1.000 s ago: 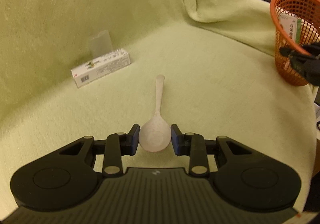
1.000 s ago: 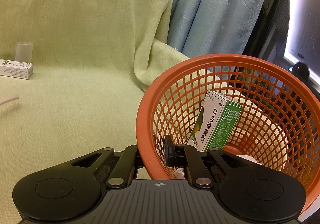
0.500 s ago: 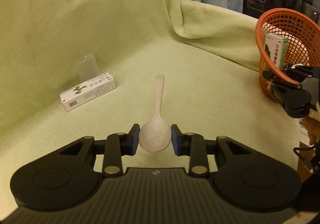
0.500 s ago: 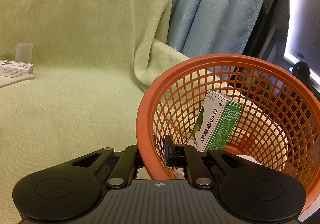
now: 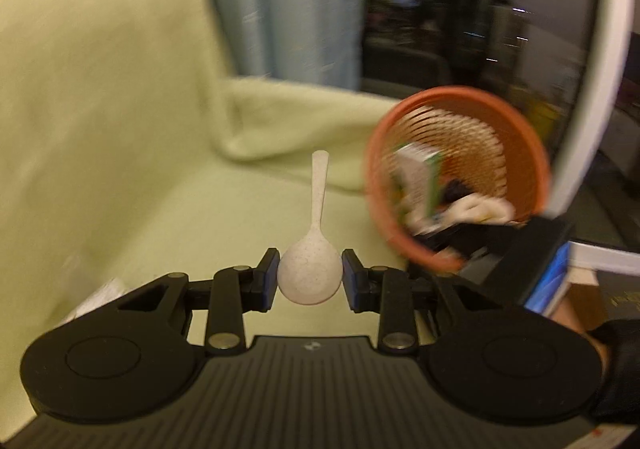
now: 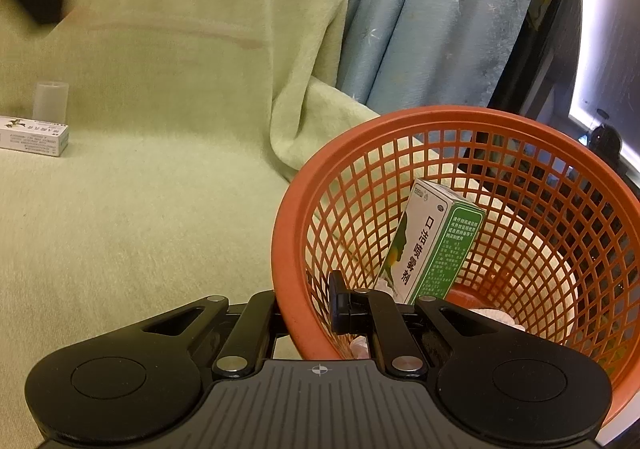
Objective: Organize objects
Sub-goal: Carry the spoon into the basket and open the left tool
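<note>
Your left gripper (image 5: 310, 281) pinches the spoon (image 5: 311, 273) by its bowl, handle forward, ready for tipping in; your right gripper (image 6: 306, 309) clamps the basket (image 6: 288, 233) rim to steady it

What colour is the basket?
Orange mesh basket; clearest in the right wrist view.

Left claw (image 5: 310, 279): both jaws pressed against the sides of a spoon bowl (image 5: 310, 277), the handle projecting forward along the fingers; the claw is tilted moderately downward and clear of the surface. Right claw (image 6: 306, 309): jaws closed onto the rim of a basket (image 6: 288, 233), one finger (image 6: 340, 303) inside the wall and the other outside it, also angled downward. A dark-sleeved hand (image 5: 616, 361) shows at the lower right edge of the left wrist view.
</note>
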A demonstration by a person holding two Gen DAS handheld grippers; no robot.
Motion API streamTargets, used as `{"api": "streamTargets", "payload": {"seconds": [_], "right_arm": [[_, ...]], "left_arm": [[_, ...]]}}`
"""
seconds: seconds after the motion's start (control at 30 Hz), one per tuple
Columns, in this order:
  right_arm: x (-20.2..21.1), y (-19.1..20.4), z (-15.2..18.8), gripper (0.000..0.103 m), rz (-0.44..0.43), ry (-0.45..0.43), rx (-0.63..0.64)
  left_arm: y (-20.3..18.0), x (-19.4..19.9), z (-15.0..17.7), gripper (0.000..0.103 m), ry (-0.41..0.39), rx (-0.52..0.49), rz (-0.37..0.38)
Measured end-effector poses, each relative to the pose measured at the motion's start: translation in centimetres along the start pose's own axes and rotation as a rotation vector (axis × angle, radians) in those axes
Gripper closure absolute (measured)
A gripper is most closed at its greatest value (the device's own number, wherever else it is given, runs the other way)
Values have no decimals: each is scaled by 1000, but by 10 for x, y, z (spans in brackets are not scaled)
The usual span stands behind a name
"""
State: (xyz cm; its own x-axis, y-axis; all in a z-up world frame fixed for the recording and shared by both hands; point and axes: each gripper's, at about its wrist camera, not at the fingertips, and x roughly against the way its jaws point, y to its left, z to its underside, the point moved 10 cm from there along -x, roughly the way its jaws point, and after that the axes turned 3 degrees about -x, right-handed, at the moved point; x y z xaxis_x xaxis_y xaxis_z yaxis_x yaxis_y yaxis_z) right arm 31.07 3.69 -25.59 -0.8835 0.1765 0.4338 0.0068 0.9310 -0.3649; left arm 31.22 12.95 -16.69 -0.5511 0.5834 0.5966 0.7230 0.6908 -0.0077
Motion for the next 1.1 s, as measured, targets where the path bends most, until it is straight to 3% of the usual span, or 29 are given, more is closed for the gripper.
{"api": "streamTargets", "payload": {"seconds": [0.13, 0.37, 0.47, 0.57, 0.7, 1.1], "right_arm": [[0, -1, 0, 98, -2, 0, -2], [0, -2, -2, 98, -1, -2, -8], [-1, -2, -3, 98, 1, -3, -11], [-2, -4, -4, 99, 2, -5, -13], [-2, -6, -4, 98, 1, -6, -20], [-2, -7, -5, 98, 3, -4, -23]], "left_arm": [[-38, -12, -34, 75, 25, -108, 142], [-94, -53, -74, 75, 69, -254, 266], [-117, -78, -86, 74, 79, -254, 323], [-124, -98, -95, 70, 53, -235, 298], [-110, -95, -91, 70, 34, -189, 261], [30, -49, -40, 70, 44, 1, -74]]}}
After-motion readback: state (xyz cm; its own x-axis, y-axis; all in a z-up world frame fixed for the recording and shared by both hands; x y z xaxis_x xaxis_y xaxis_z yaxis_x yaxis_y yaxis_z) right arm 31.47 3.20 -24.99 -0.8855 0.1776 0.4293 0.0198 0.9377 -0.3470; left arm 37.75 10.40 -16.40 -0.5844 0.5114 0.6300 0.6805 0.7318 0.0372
